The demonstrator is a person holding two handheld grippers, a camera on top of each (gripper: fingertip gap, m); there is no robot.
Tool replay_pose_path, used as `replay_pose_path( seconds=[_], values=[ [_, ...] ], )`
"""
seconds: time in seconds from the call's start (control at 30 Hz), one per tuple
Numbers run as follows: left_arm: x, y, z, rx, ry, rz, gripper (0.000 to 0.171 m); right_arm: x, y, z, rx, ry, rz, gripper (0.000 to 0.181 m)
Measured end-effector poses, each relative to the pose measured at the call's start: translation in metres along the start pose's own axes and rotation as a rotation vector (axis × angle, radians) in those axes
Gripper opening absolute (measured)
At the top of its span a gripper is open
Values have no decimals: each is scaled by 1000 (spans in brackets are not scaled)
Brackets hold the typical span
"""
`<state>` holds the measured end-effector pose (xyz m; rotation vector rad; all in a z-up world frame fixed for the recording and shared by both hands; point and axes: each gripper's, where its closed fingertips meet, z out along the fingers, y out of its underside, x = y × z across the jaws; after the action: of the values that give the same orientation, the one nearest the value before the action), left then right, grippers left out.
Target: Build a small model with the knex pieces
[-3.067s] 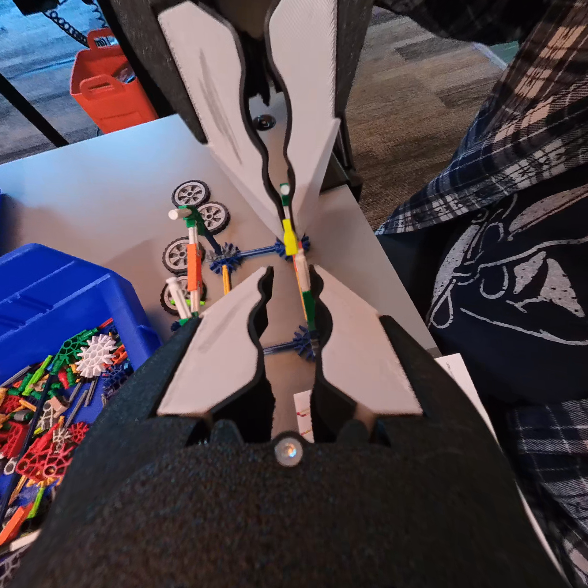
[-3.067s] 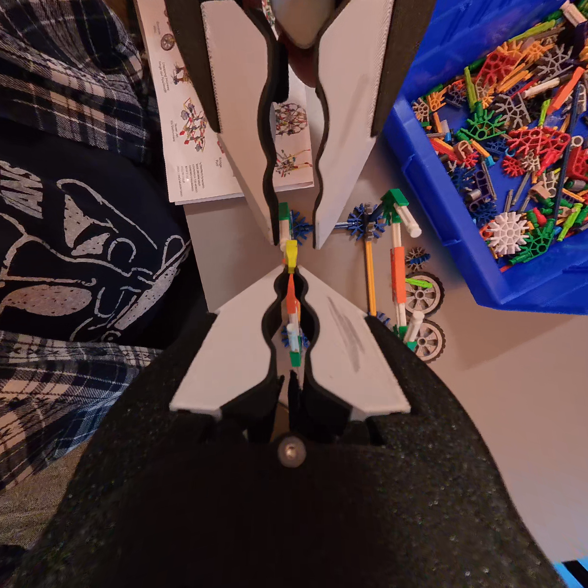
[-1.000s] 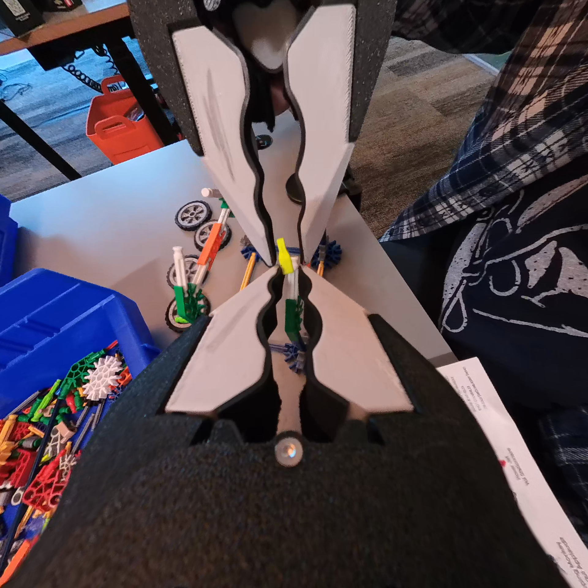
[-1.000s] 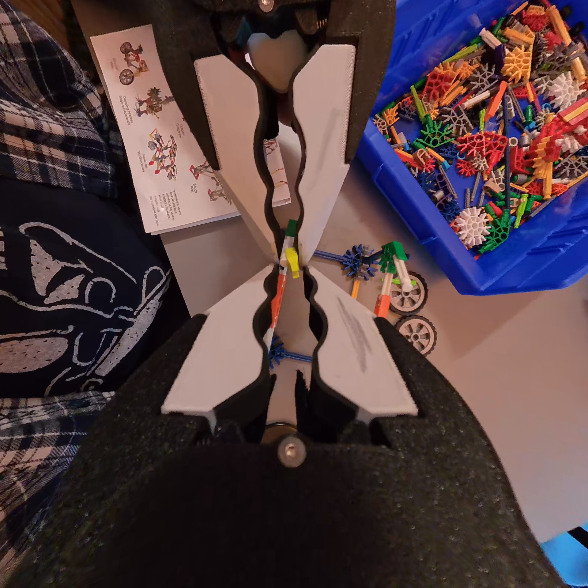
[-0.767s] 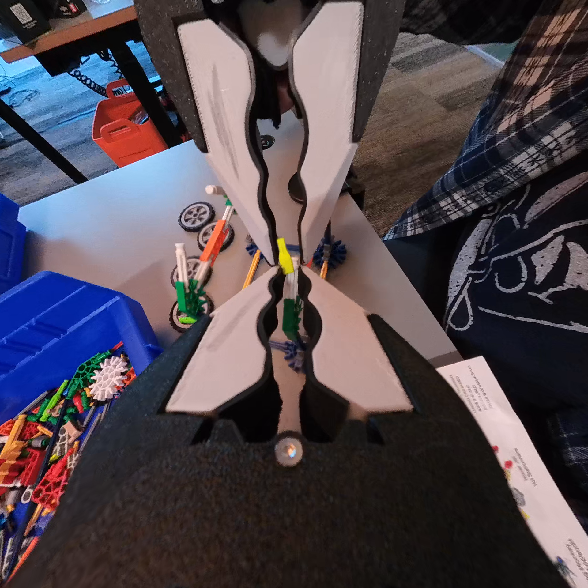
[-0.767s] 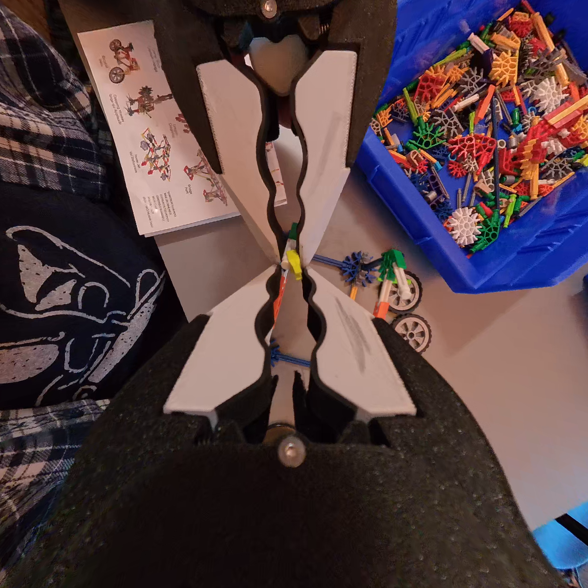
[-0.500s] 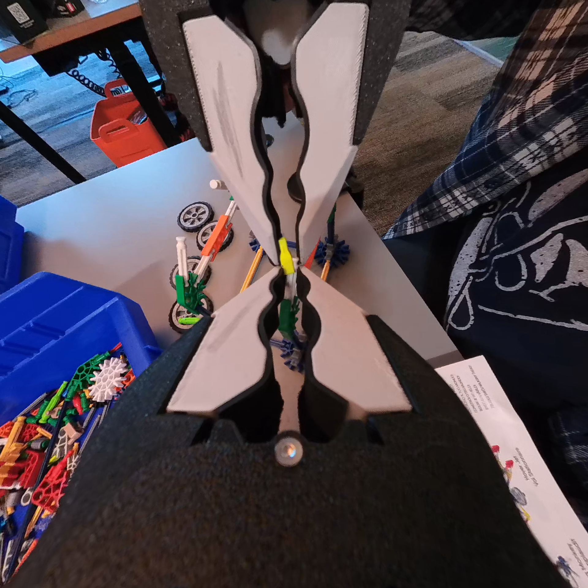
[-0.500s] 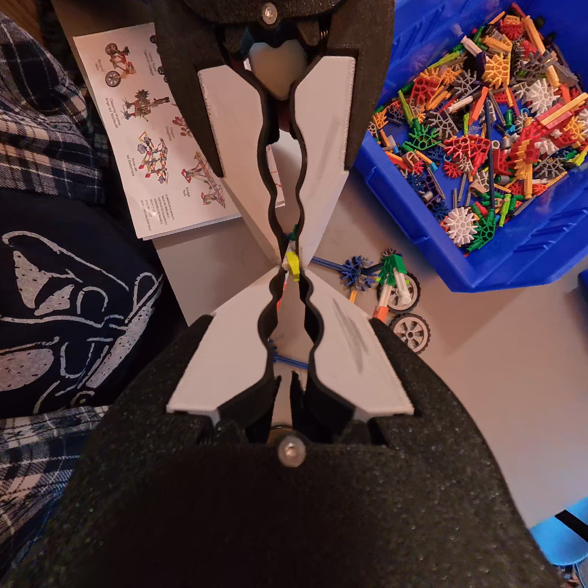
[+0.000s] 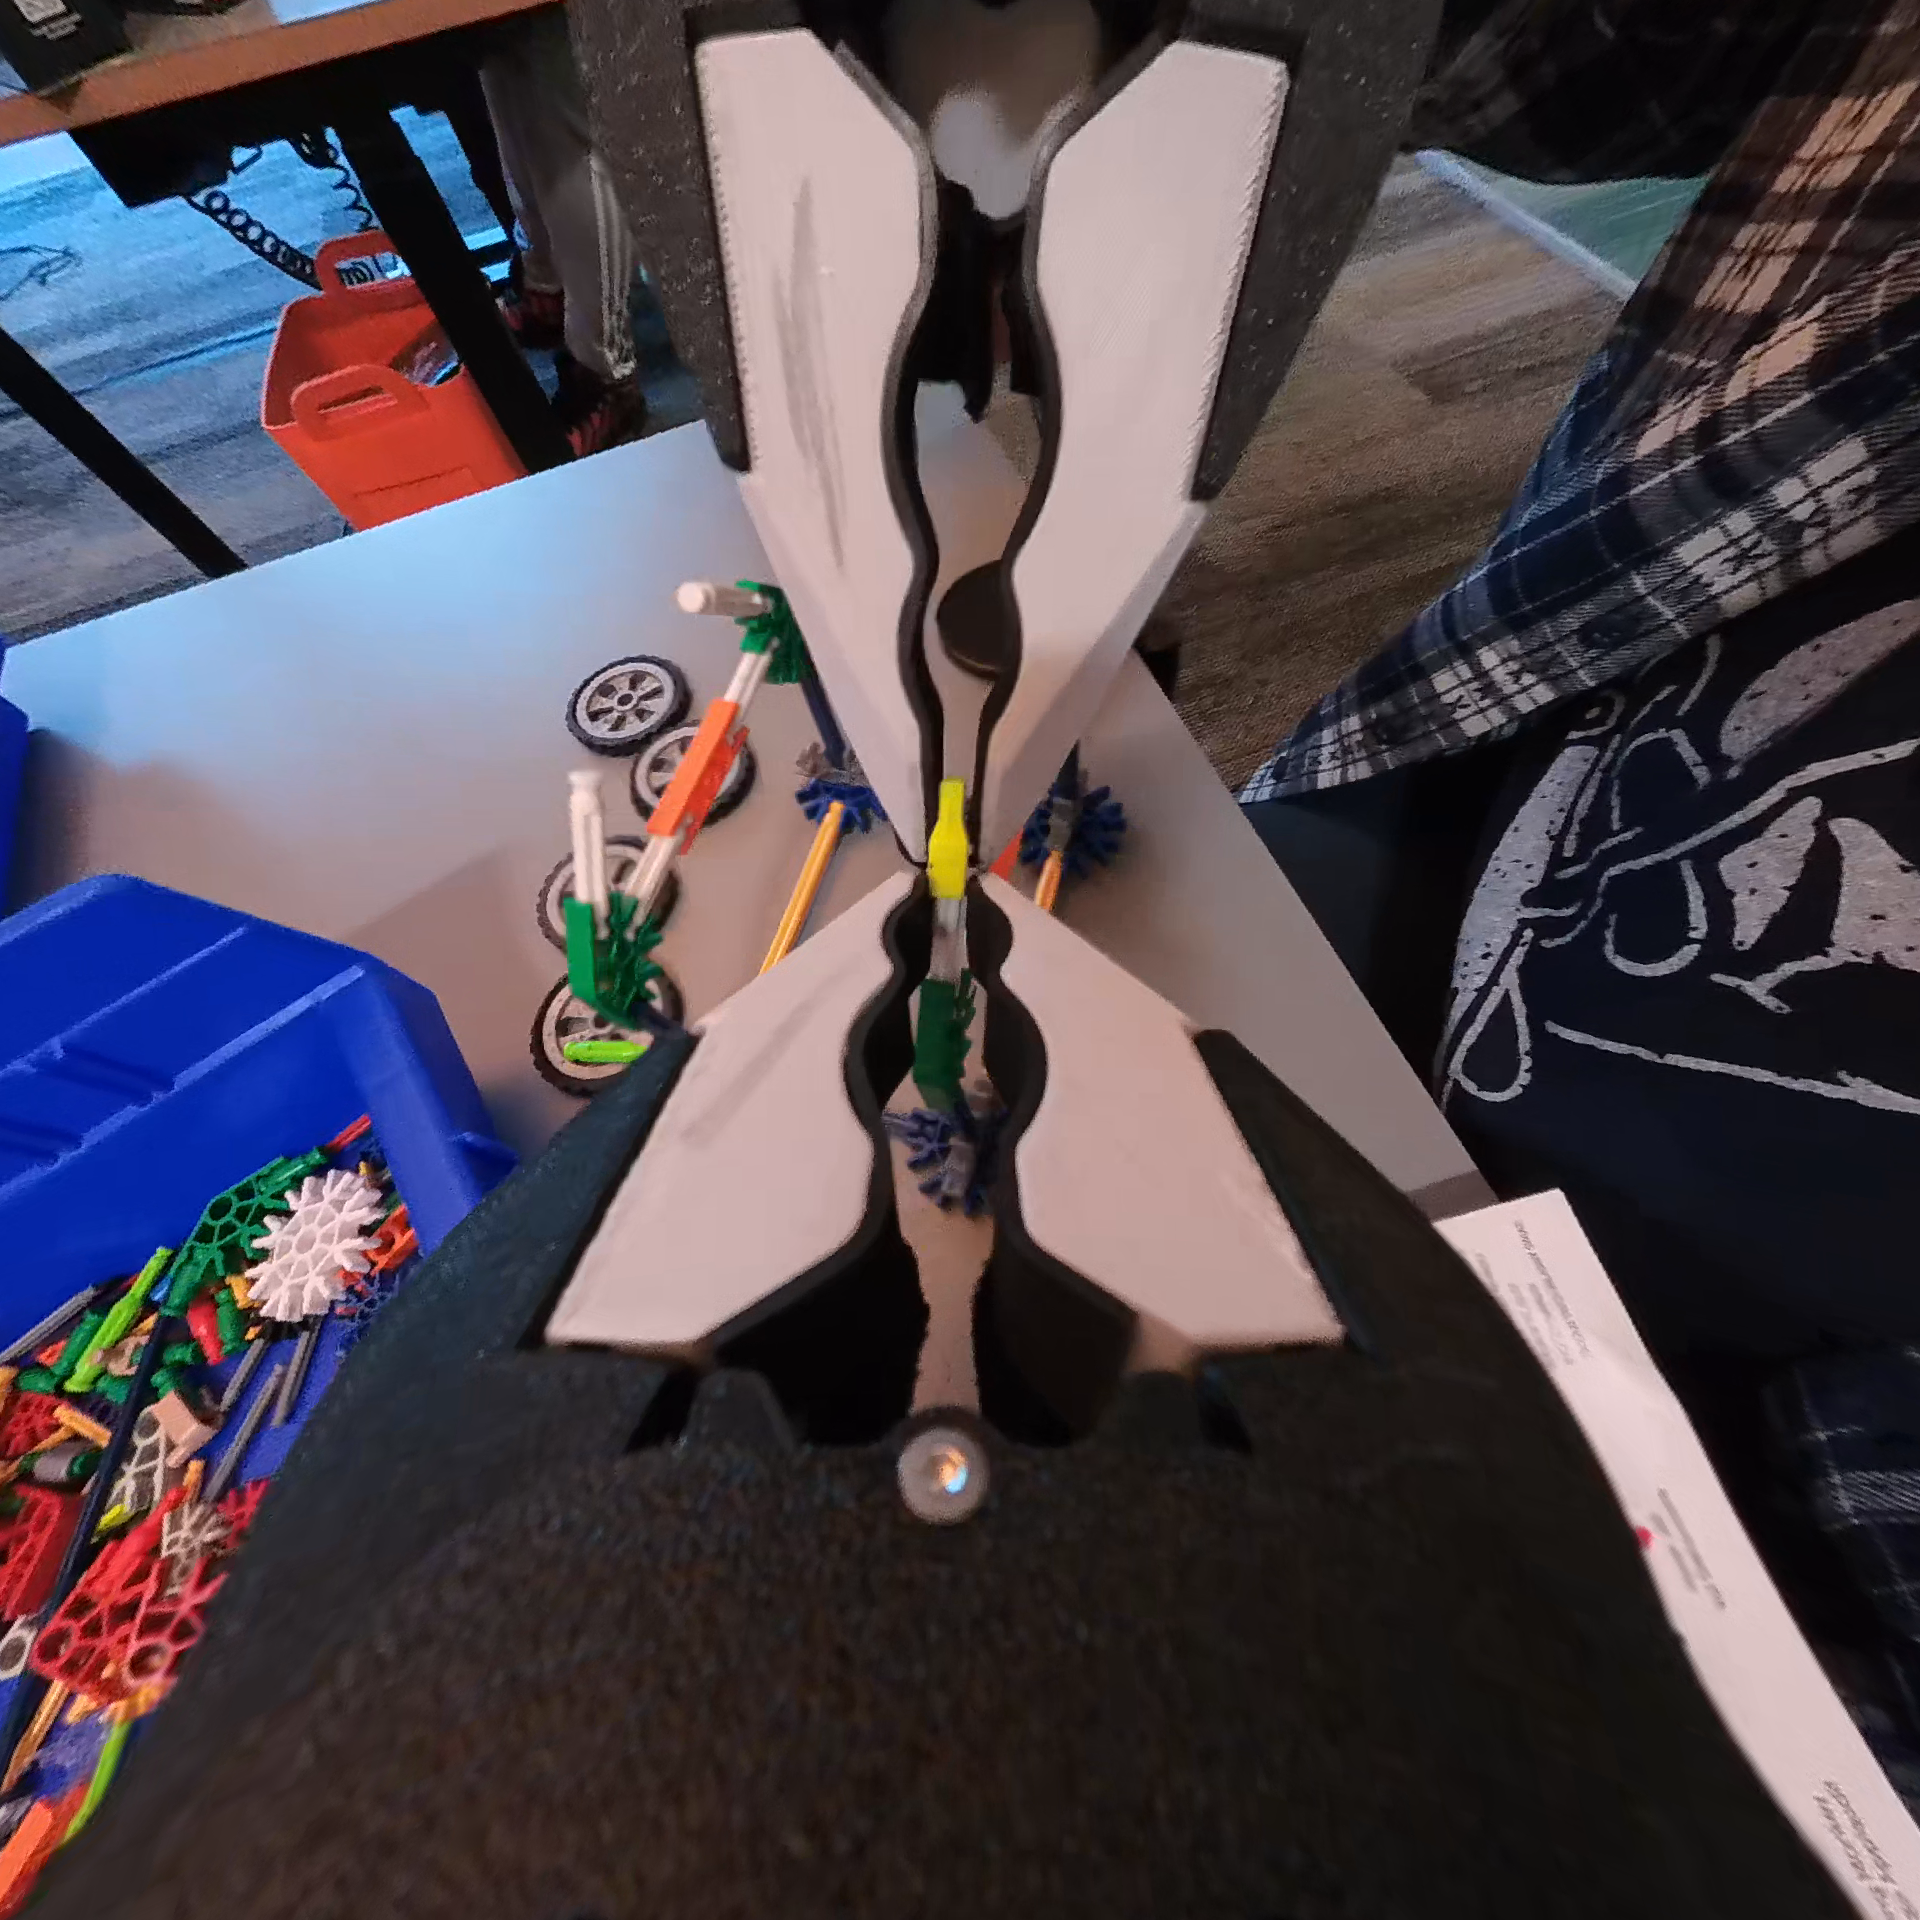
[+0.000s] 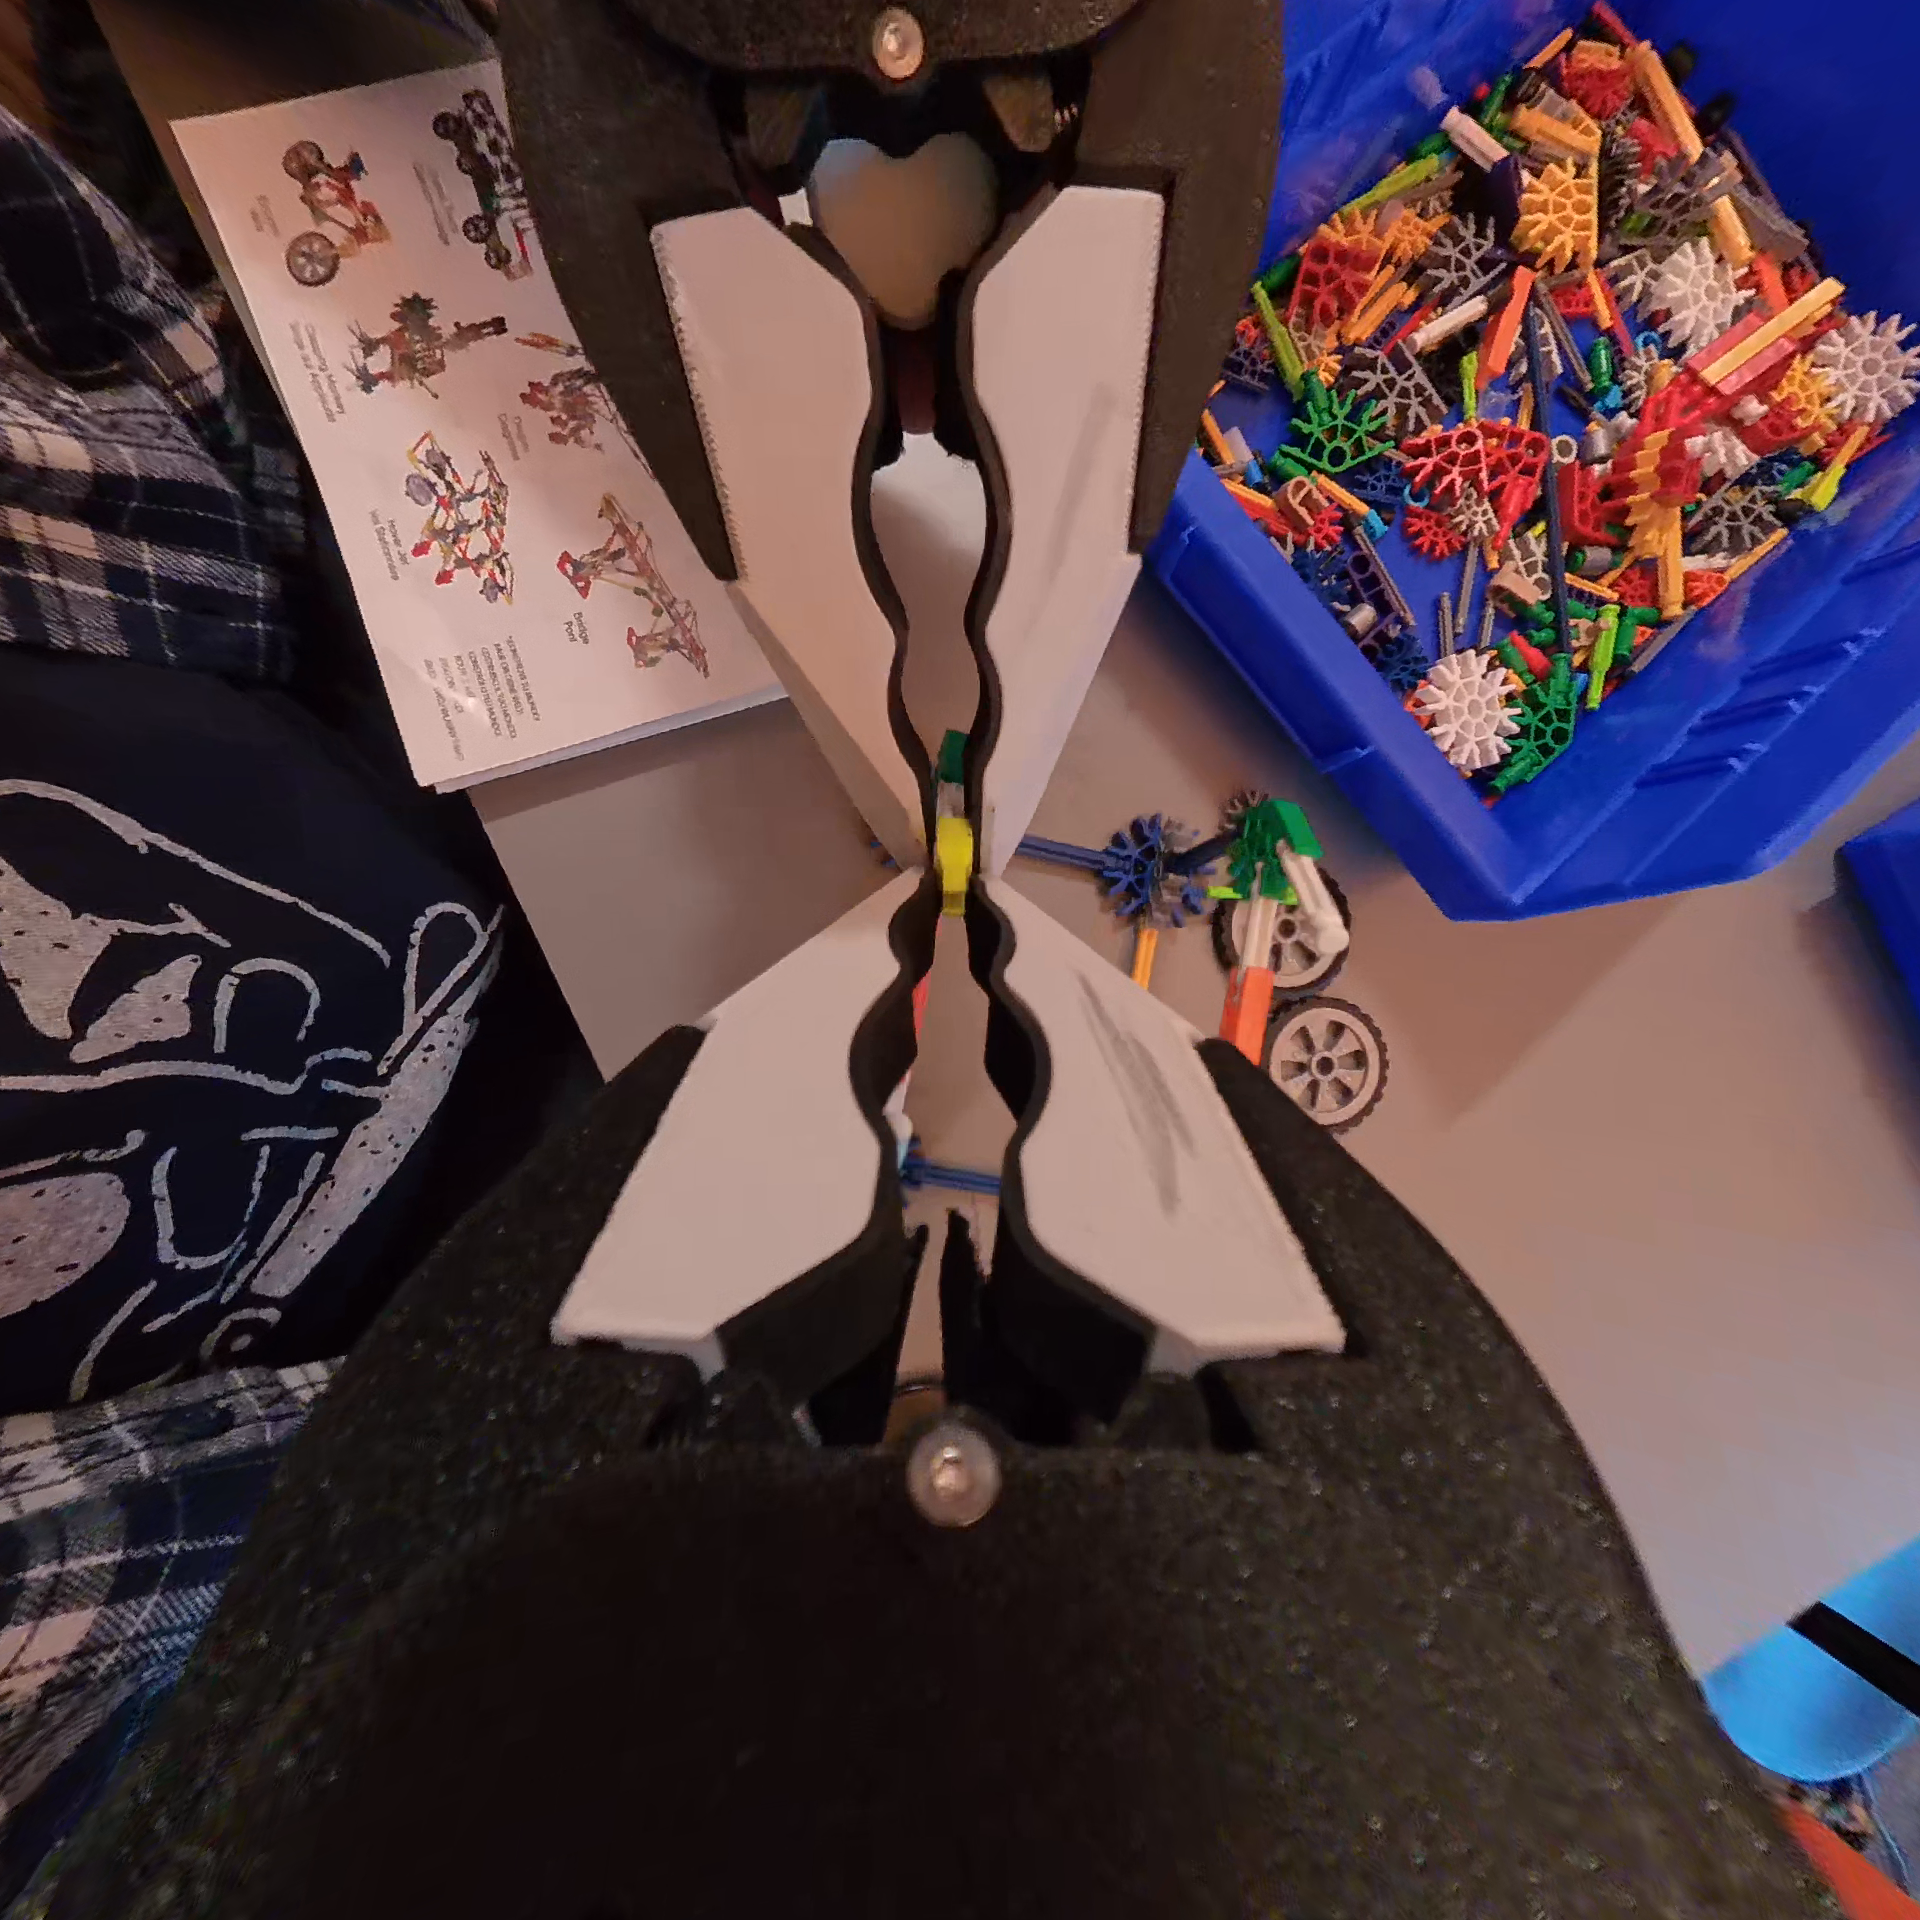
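Yellow connector (image 9: 947,844): small yellow plastic piece on a white rod, pinched where the two grippers meet tip to tip, above the table.
Left gripper (image 9: 943,902): jaws together, clamped on the white rod just below the yellow connector; a green connector (image 9: 943,1023) sits between its fingers.
Right gripper (image 10: 948,906): jaws together on the same yellow connector (image 10: 952,854) from the far side.
Toy model (image 9: 665,821): rods, connectors and grey wheels, on the table left of the grippers.
Table (image 9: 343,675): pale grey top.
Blue bin (image 9: 177,1049): near left, heaped with coloured building pieces.
Instruction sheet (image 10: 468,457): printed paper at the table edge.
Person (image 9: 1683,935): dark printed shirt and plaid, at right.
Orange container (image 9: 374,405): on the floor, far left.
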<state>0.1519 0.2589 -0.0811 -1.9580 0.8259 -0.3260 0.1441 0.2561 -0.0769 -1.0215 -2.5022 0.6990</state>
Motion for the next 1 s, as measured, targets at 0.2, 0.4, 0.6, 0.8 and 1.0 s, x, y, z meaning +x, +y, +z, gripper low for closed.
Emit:
replay_pose_path(
  seconds=[0.2,0.4,0.6,0.8,1.0],
  values=[
    [3,0,2,-8,20,-21,3,-2,3,-1,-6,-32,39,4],
    [3,-4,-7,-14,37,-51,16,4,5,-12,22,-16,58,10],
    [-10,-13,-40,-23,-13,-22,24,18,9,-38,83,31,95,10],
    [-72,-9,-109,-61,-266,-38,23,48,10,-58,143,118,143,10],
    [-120,44,-150,-281,-429,-114,27,80,-5,-52,153,175,125,12]
  ],
)
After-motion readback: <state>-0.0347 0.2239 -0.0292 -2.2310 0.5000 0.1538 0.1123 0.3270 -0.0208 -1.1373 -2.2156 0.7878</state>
